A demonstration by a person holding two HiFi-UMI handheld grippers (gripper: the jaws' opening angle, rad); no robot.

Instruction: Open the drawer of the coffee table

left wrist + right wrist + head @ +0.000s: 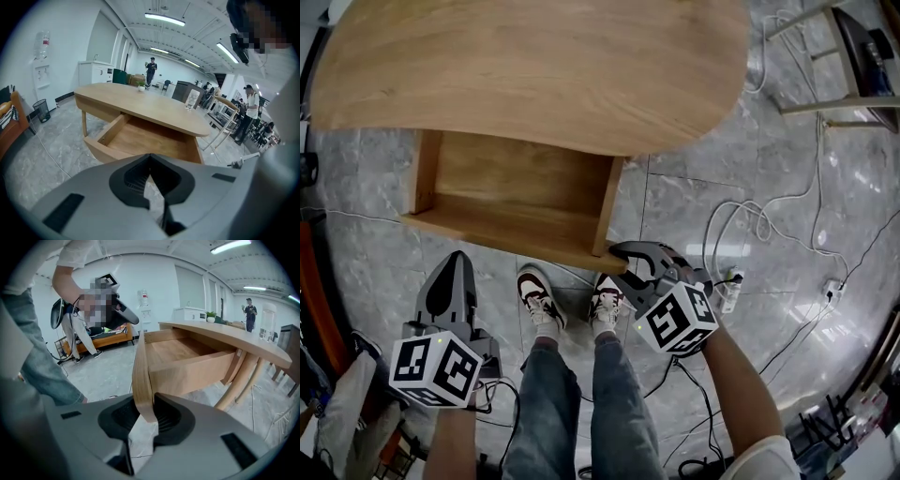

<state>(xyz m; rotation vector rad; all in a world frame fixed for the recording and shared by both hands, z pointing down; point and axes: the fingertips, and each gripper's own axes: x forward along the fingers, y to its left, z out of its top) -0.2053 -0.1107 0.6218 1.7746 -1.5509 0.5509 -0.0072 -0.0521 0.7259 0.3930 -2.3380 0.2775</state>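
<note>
The wooden coffee table [534, 66] has its drawer [516, 197] pulled out toward me, empty inside. My right gripper [623, 261] is shut on the drawer's front panel at its right corner; in the right gripper view the panel's lower corner [143, 394] sits pinched between the jaws of the right gripper [146, 416]. My left gripper [450, 286] hangs left of my feet, short of the drawer, its jaws closed with nothing between them. From the left gripper [151, 180] the open drawer [140, 140] shows ahead, untouched.
White cables [769, 225] and a power strip [731, 289] lie on the grey tiled floor to the right. A chair frame [844, 66] stands at the top right. My shoes [539, 298] are just in front of the drawer. People stand in the far room.
</note>
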